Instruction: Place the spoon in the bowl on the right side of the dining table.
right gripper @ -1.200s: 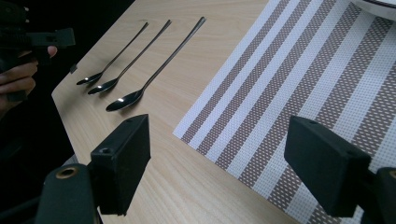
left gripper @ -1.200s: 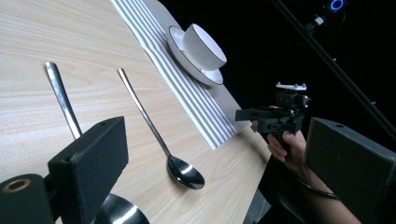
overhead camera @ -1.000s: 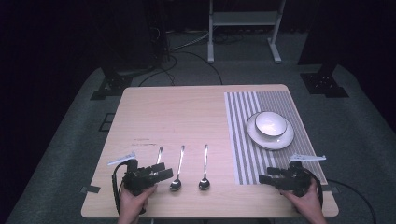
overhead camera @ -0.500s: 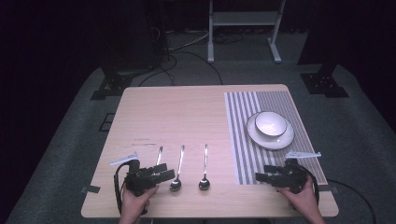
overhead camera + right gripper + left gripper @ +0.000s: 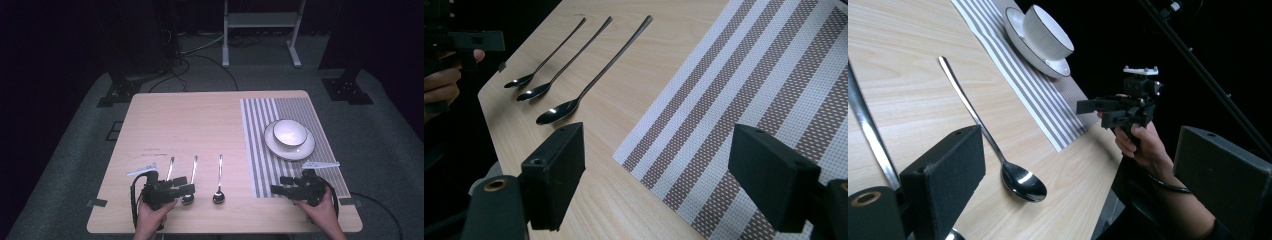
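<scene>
Lying beside the left gripper, three spoons; both grippers' jaws gape.

Shelf frame — cables behind.

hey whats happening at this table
A person holds a gripper in each hand at the near edge of the table. Both the left gripper and the right gripper are open and hold nothing. Three spoons lie side by side on the bare wood, and a bowl sits on a plate on the striped mat.
</scene>
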